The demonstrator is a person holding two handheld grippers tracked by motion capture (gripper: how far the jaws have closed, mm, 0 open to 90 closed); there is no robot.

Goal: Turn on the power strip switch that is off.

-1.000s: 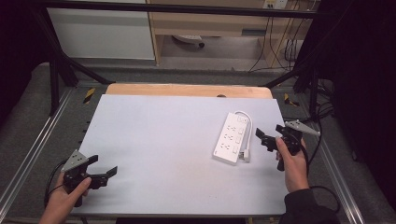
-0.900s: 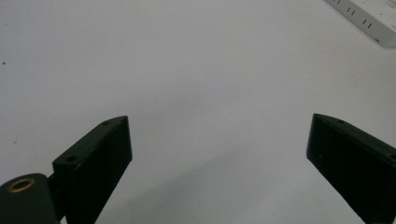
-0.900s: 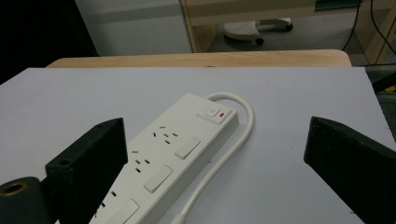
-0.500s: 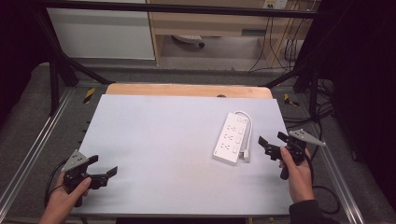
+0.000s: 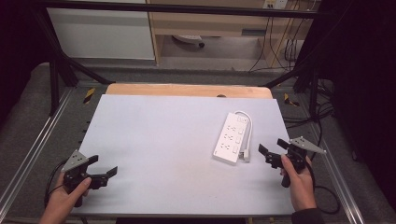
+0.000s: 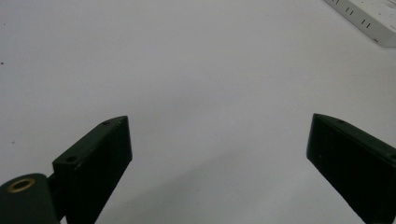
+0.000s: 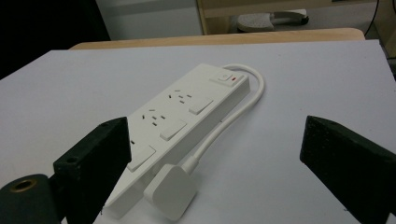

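— Two grippers, one in each hand; how do they stand?
— The left gripper (image 5: 102, 168) sits at the near left corner of the white table (image 5: 163, 140), jaws spread wide with bare tabletop between them. The right gripper (image 5: 272, 150) is held at the near right edge, its jaws also wide apart and gripping nothing.

— And the power strip?
— The white power strip (image 5: 229, 137) lies flat on the right half of the table, angled, its near end just beside the right gripper but not touching it. Its cable (image 5: 248, 128) loops round the far end and runs back along the strip's right side to the plug (image 5: 244, 154), which rests by the near end.

— What does the right gripper view show?
— The power strip (image 7: 184, 119) and plug (image 7: 170, 191) lie just ahead of the open jaws, the plug nearest.
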